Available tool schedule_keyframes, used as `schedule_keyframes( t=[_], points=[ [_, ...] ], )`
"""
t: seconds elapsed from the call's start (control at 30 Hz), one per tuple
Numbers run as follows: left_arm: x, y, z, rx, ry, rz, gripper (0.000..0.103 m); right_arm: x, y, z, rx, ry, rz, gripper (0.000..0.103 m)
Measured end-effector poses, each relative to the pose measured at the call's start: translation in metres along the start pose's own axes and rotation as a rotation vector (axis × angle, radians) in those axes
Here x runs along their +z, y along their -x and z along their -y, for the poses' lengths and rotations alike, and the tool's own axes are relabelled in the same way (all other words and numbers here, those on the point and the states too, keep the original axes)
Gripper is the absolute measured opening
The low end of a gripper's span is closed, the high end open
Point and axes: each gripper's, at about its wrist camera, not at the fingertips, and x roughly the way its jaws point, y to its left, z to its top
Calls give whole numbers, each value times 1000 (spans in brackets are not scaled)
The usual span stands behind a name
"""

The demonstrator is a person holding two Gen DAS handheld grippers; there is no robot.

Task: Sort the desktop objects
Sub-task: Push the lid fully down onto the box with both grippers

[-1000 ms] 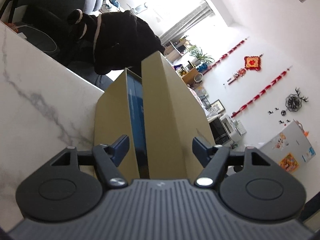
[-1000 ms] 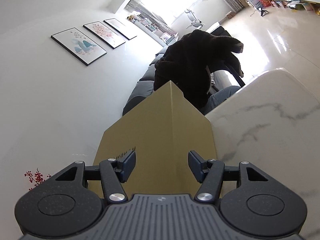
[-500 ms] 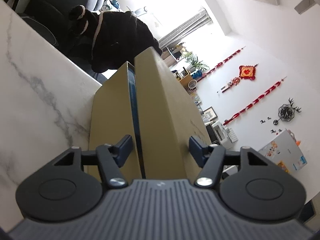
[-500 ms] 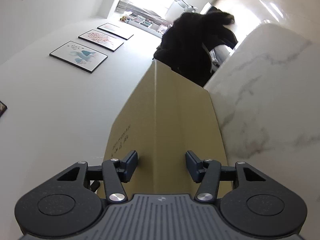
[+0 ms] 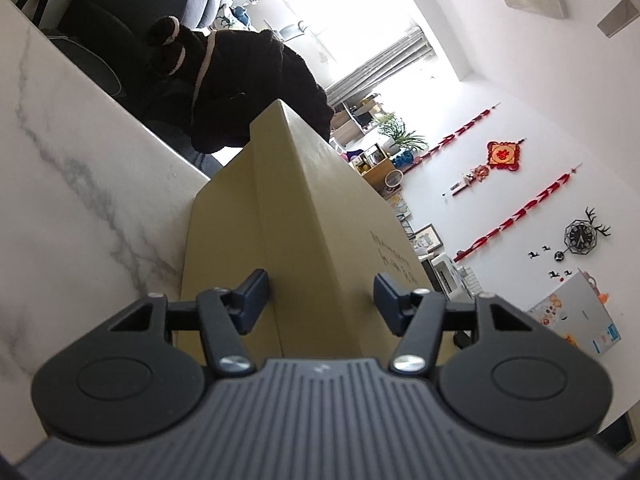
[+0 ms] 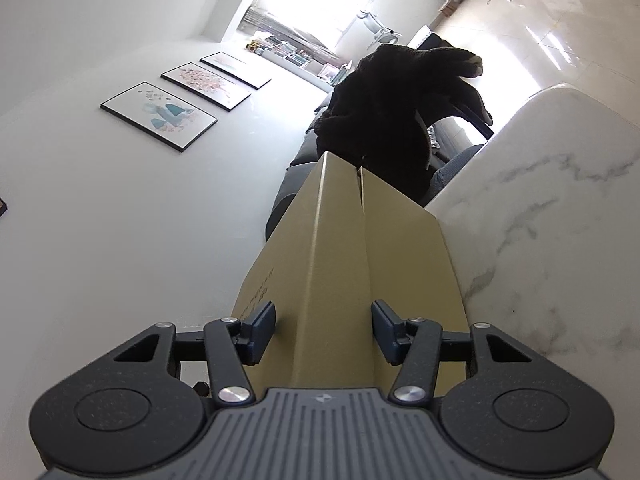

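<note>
- left gripper (image 5: 320, 296) has just been closing, and its pads now pinch the lid (image 5: 312, 216) of the tan box (image 5: 224, 240), which looks pushed nearly shut
- right gripper (image 6: 323, 330) has just closed in too, clamped on the same box's (image 6: 408, 264) other end
- box sits on the marble table (image 5: 60, 184)
- a person in black (image 5: 248, 80) sits behind the table, back turned

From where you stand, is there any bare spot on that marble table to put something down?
Yes. In the left wrist view, the marble table lies bare between the cardboard box and the edge by the seated person. In the right wrist view, it is bare from the box to its rounded corner. The crowding is at the box, which both grippers straddle.
</note>
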Motion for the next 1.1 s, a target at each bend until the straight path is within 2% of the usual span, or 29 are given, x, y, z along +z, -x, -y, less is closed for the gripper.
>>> schedule_keyframes(
  t=[0.43,0.7,1.1],
  points=[
    [1,0,4,13,16,-7,59,-2,1,-4,-32,-23,-11,56],
    [12,-5,10,14,33,6,59,8,-11,-7,-55,-60,-5,56],
    [17,-10,15,25,40,1,59,11,-10,1,-51,-131,-2,57]
  ],
)
